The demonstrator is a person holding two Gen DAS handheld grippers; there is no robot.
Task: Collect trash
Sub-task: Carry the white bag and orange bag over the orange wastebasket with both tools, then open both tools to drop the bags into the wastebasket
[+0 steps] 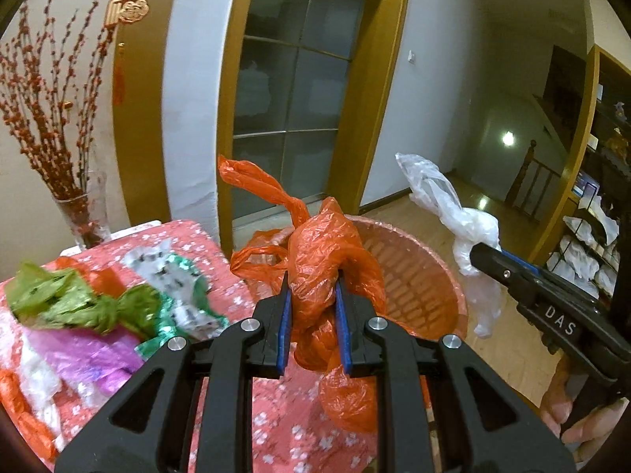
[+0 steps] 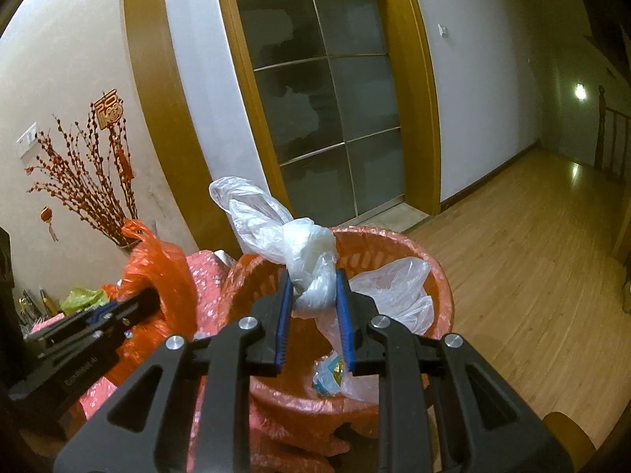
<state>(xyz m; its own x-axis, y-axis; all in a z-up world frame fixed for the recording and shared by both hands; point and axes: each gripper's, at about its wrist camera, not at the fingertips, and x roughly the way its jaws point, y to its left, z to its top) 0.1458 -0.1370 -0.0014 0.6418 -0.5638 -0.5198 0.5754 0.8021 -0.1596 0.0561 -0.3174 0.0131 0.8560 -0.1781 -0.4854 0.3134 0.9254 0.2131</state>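
Orange bag (image 1: pixel 327 260) clamped by left gripper (image 1: pixel 315 311) at bin (image 1: pixel 426 260) rim; white bag (image 2: pixel 311 264) clamped by right gripper (image 2: pixel 314 307) over bin. Drop step judged; release needed next.

We see a knotted orange plastic bag (image 1: pixel 327 260) gripped at its twisted middle, its two handle loops flaring toward ten o'clock and a crumpled tail hanging down toward six o'clock over the floral cloth. Behind it, toward two o'clock, stands the orange slatted trash basket (image 1: pixel 418 272), lined with a thin orange bag. In the right wrist view we find a knotted clear-white plastic bag (image 2: pixel 311 260) held above the basket's near rim, its loops rising toward eleven o'clock and a loose flap spreading toward four o'clock. Deep in the basket lies a small blue-and-yellow wrapper (image 2: pixel 329 372). More crumpled bags, green (image 1: pixel 79 299) and pink (image 1: pixel 83 351), lie at nine o'clock.
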